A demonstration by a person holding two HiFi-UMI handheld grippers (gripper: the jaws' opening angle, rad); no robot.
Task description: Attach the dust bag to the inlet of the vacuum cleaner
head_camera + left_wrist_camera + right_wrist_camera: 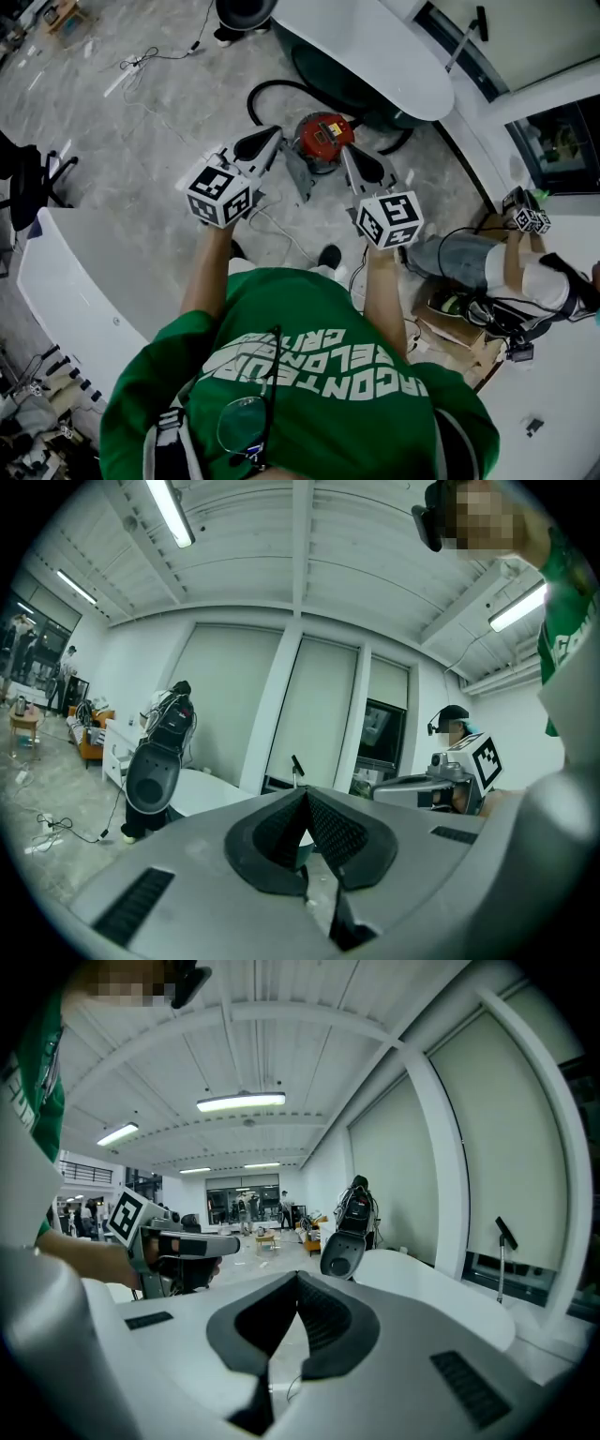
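Both grippers are held out at chest height, well above the floor. The left gripper (262, 142) has its jaws pressed together at the tips with nothing between them, which its own view confirms (304, 797). The right gripper (356, 161) is likewise closed and empty (296, 1283). Far below them the red vacuum cleaner (323, 134) sits on the floor with its black hose (272, 89) looping behind it. A grey piece (298, 176) lies just beside the vacuum, but I cannot tell whether that is the dust bag or an opened lid, nor whether a bag already sits on the inlet. Any reach down risks snagging the hose loop, stepping into the loose white cable (274, 230) by the feet, or crowding the seated person (469, 262) close on the right. Closed jaws would also push a thin bag aside rather than take it.
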